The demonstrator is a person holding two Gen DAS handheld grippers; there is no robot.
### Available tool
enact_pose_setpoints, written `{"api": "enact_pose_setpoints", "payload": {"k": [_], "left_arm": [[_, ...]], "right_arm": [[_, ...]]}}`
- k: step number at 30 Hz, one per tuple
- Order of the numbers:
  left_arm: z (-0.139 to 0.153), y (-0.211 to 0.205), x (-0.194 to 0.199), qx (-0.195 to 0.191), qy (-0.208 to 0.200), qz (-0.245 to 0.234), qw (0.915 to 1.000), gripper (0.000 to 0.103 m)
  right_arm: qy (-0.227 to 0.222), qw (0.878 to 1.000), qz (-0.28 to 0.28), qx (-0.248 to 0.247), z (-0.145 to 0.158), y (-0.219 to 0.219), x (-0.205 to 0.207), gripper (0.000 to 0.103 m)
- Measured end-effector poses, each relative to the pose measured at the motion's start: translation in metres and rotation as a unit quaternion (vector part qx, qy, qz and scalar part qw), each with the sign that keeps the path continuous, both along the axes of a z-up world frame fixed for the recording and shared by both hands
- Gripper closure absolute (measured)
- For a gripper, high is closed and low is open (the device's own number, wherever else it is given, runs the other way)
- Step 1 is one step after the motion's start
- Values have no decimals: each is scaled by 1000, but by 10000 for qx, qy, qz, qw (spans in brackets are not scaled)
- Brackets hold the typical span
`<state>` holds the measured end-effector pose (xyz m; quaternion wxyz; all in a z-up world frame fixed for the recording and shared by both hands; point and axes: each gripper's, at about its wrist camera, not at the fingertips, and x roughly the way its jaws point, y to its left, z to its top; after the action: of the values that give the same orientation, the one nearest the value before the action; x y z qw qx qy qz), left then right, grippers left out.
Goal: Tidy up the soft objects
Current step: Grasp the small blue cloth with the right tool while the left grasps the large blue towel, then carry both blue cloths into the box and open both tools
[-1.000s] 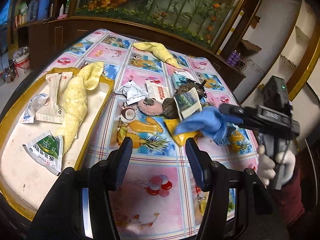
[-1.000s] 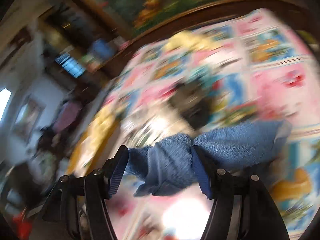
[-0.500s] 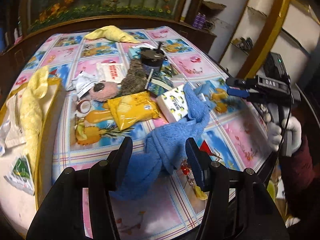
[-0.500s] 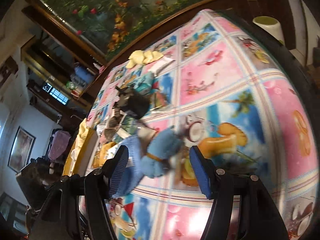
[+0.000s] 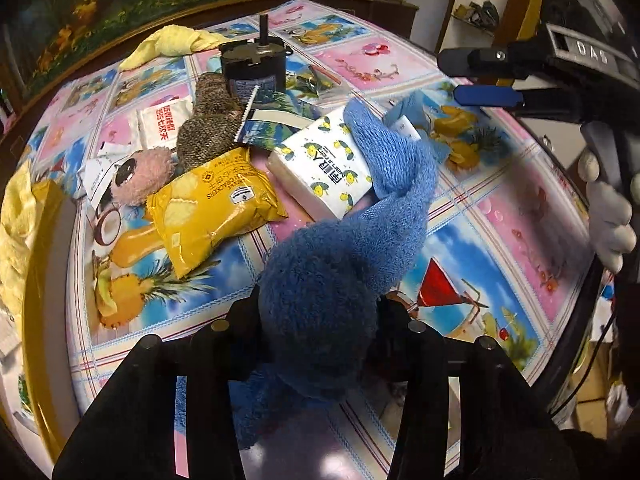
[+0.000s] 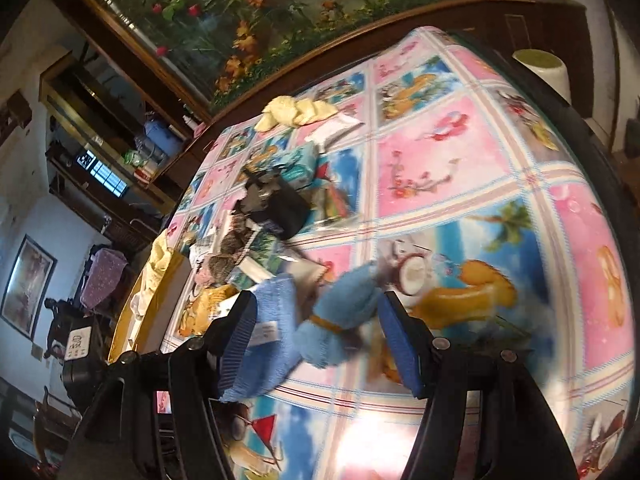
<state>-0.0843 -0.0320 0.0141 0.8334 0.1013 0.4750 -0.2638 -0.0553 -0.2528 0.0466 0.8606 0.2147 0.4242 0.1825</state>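
A blue towel (image 5: 384, 184) lies stretched across the patterned tablecloth. My left gripper (image 5: 320, 312) is shut on its near end, which bulges over the jaws. The towel's far end drapes over a white tissue pack (image 5: 324, 164). My right gripper (image 5: 480, 76) is open and empty, hovering above the towel's far end; in the right wrist view the right gripper (image 6: 316, 332) has its jaws apart over the towel (image 6: 340, 320). A yellow cloth (image 5: 172, 44) lies at the back of the table. A pink plush (image 5: 140, 176) and brown knitted pieces (image 5: 208, 132) lie in the pile.
A yellow snack bag (image 5: 212, 208), a black motor (image 5: 252, 64), white sachets (image 5: 160, 124) and a teal packet (image 5: 276, 120) crowd the table's middle. A yellow-rimmed tray (image 5: 44, 264) with a yellow cloth (image 5: 12, 224) sits at the left. The table edge runs along the right.
The right gripper let go of the blue towel and drew back open. The left gripper moved forward onto the towel's near end and closed on it.
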Motion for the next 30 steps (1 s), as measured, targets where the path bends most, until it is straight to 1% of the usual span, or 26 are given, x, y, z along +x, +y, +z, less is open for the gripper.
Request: {"api": "enact_pose_setpoints", "payload": {"k": [3,4,6,10,13,14,16,17,20,23,27,29,30], "left_arm": [[14,21,-6,-517,68,209,9984,60],[21,28,-8,-673,54,273,9973,60],[36,45,-14,-1004,6,433,9940,60],[63,76,-23,-1597,-131,726,9844,60],[83,100,-31,-1848,-322,973,9774,60],[91,110,-34,-1934,-392,1080,9744,60],[104,133,-42,-2047,-561,1321,9683,60],[110,145,-45,-2074,-650,1455,9652,60],[126,188,-55,-2012,-975,1995,9540,60],[126,229,-59,-1782,-1088,2603,9427,60],[105,264,-53,-1207,-973,3300,9311,60],[91,272,-43,-890,-872,3500,9284,59],[84,274,-38,-638,-825,3641,9255,59]], "right_arm": [[-46,9994,228,-247,5,22,2,39],[-27,9988,196,-442,5,27,2,39],[-10,9961,-60,-879,4,31,1,39],[293,9943,-273,-993,-9,33,6,39],[435,9898,-384,-1299,-22,44,15,43],[466,9889,-412,-1349,-27,46,18,56],[568,9890,-417,-1298,-35,46,21,73],[549,9901,-461,-1205,-36,44,21,74],[435,9908,-600,-1132,-30,37,12,76],[240,9913,-822,-1000,-16,23,-3,76],[-137,9912,-918,-941,13,19,-19,76],[-323,9920,-804,-916,26,28,-23,76],[-398,9928,-700,-890,33,36,-24,76]]}}
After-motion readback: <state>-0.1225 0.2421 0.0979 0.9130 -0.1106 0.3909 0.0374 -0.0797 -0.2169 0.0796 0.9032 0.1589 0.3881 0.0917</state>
